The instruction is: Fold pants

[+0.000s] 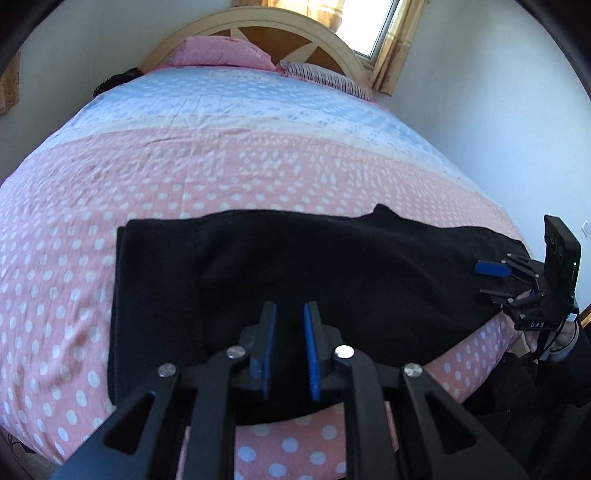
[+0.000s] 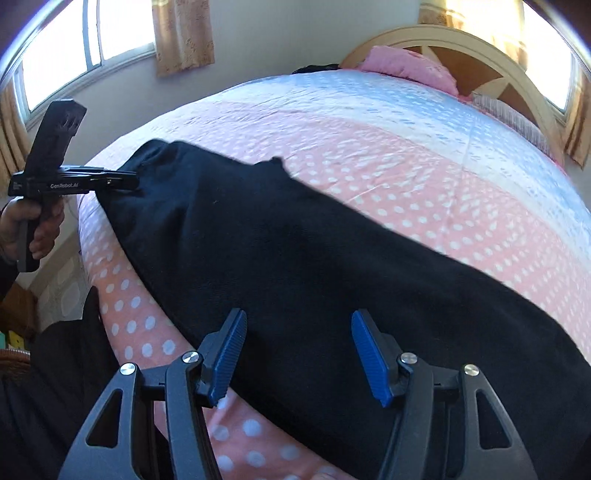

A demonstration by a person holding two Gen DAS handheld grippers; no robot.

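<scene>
Black pants [image 1: 332,266] lie in a long folded band along the near edge of the bed, with one end doubled over at the left. My left gripper [image 1: 290,306] hovers over that band near its front edge. Its blue pads stand a narrow gap apart and I see no cloth pinched between them. The right wrist view shows the left gripper [image 2: 135,181] at the far end of the pants [image 2: 295,240], held in a hand. My right gripper [image 2: 299,315] is open wide just above the dark cloth, holding nothing. From the left wrist it shows as the right gripper [image 1: 480,280] at the pants' right end.
The bed sheet [image 1: 221,177] is pink with white dots, turning pale blue toward the headboard [image 1: 258,22]. A pink pillow [image 1: 221,51] and a striped pillow [image 1: 325,75] lie at the head. Windows with curtains [image 2: 181,33] line the walls. The person's dark clothing [image 2: 55,369] is close to the bed edge.
</scene>
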